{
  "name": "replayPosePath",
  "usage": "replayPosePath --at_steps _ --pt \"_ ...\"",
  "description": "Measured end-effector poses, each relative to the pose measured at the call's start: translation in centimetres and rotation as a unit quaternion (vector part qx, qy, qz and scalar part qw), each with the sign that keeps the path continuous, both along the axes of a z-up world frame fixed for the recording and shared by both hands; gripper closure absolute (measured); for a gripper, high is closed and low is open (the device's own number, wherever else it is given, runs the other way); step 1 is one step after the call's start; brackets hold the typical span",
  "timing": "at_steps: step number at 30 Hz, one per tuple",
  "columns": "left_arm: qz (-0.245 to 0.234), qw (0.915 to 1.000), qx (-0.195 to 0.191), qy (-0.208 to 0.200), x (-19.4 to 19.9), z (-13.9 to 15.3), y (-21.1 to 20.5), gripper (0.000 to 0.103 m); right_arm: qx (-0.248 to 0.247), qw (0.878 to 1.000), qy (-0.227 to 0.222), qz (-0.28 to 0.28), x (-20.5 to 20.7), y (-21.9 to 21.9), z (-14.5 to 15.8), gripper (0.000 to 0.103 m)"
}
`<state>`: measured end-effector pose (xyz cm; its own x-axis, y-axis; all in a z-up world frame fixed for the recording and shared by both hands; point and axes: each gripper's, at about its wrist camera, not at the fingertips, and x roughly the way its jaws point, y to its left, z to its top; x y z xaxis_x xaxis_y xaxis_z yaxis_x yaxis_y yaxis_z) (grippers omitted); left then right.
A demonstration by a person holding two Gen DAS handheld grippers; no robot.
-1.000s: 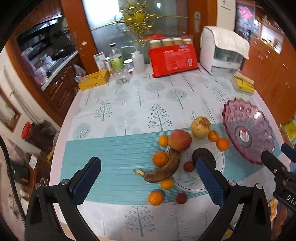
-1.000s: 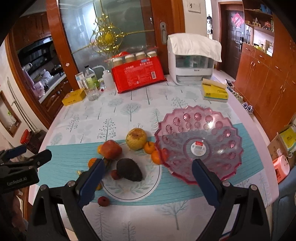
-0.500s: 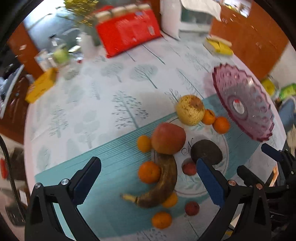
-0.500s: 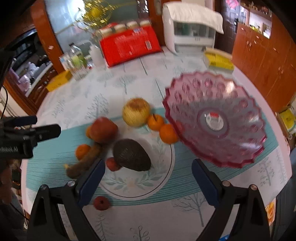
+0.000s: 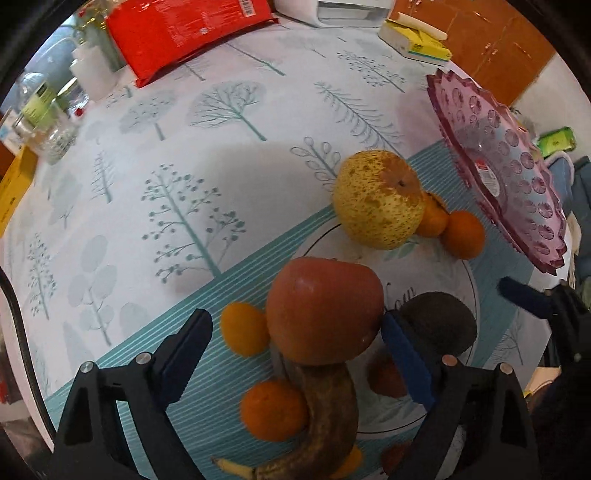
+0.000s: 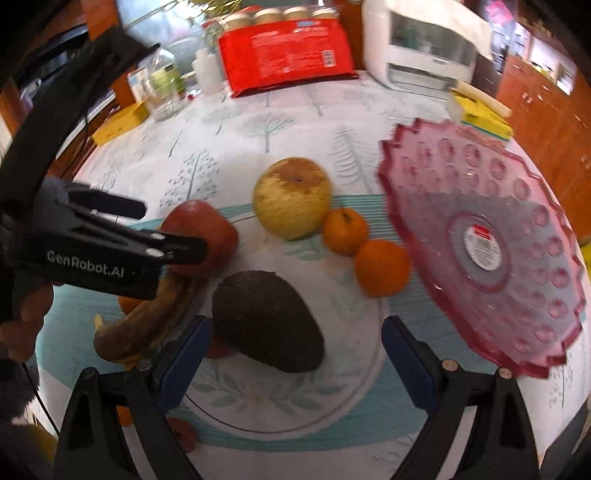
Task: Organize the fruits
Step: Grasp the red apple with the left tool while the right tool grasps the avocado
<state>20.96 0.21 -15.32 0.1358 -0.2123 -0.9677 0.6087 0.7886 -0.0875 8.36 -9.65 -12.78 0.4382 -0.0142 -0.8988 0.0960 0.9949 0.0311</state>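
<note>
My left gripper (image 5: 295,339) points down over a red apple (image 5: 325,310), which sits between its jaws. The jaws are closing; a gap and a small orange (image 5: 243,328) still separate the left pad from the apple. The apple rests on a browned banana (image 5: 325,424). My right gripper (image 6: 295,332) is open and straddles a dark avocado (image 6: 266,321) on the white plate (image 6: 277,398). A speckled yellow pear (image 6: 291,195) and two oranges (image 6: 382,266) lie behind it. The pink glass dish (image 6: 480,236) stands empty to the right.
A red packet (image 5: 184,26), bottles (image 5: 48,122), a yellow box (image 6: 118,122), a white appliance (image 6: 424,48) and a yellow pack (image 5: 417,40) line the table's far side. Small red fruits (image 5: 386,376) and more oranges (image 5: 273,410) lie near the plate's front.
Both grippers have dropped close to the fruit. The left one rolled and now straddles the apple with slightly narrower jaws. The right one now hangs over the avocado.
</note>
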Motion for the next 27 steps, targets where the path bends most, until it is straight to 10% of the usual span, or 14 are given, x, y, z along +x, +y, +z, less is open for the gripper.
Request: replayPosePath --at_steps 8,27 --pt "-0.044 0.999 -0.006 0.002 -0.8 -1.1 -2.1 0.026 0.039 0.999 0.018 0.024 1.8 0.8 -2.2 0.037" --pt "-0.047 0.9973 0.002 -0.055 -3.4 2.1 -1.8 0.035 0.023 1.0 -0.019 -0.002 -0.5 1.2 0.5 0.04"
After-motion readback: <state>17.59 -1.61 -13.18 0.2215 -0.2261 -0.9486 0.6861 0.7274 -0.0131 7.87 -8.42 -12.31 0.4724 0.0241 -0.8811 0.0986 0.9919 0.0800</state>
